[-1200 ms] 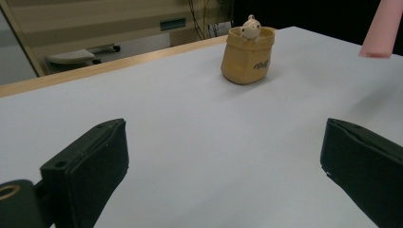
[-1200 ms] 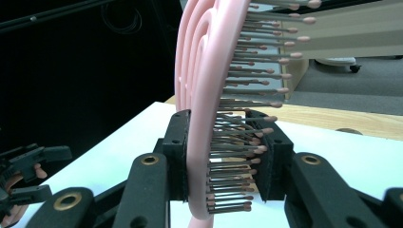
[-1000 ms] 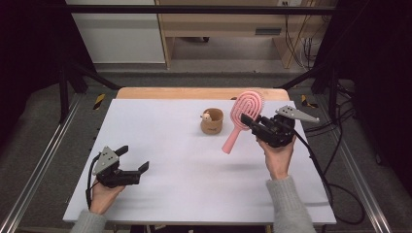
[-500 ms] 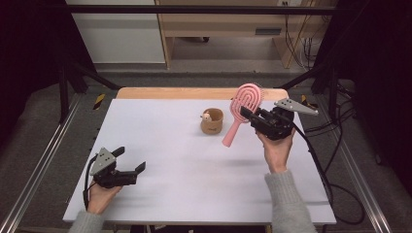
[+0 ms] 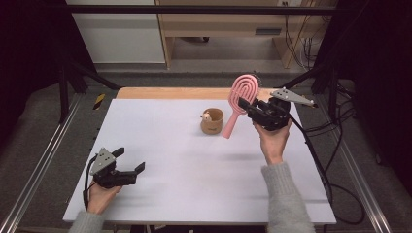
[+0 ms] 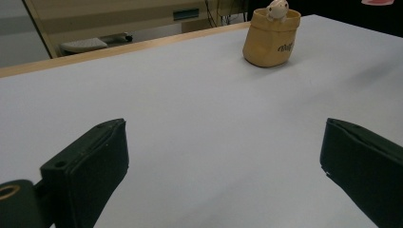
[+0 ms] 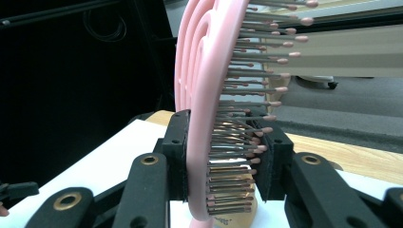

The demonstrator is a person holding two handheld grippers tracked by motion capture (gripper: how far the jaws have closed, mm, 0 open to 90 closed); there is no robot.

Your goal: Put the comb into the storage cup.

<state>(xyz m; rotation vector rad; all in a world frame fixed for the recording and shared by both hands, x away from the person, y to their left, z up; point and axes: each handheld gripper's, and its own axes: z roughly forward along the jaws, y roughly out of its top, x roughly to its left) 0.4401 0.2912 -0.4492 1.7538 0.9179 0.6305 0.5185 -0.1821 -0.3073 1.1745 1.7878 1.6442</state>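
We see the right tongs [image 5: 248, 108] clamped on the pink hairbrush [image 5: 241, 99], one pad on its back and the other on its bristles, holding it above the surface [image 5: 160, 145]. Since a second ago the brush has risen and stands steeper, its handle tip now just at three o'clock of the tan cup [image 5: 212, 121]. The left tongs [image 5: 131, 163] gape open with nothing between them at seven o'clock, barely shifted.

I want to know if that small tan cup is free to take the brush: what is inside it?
A small pale figure pokes up above the rim of the tan cup, at its back edge. The cup's wall hides the rest of the inside.
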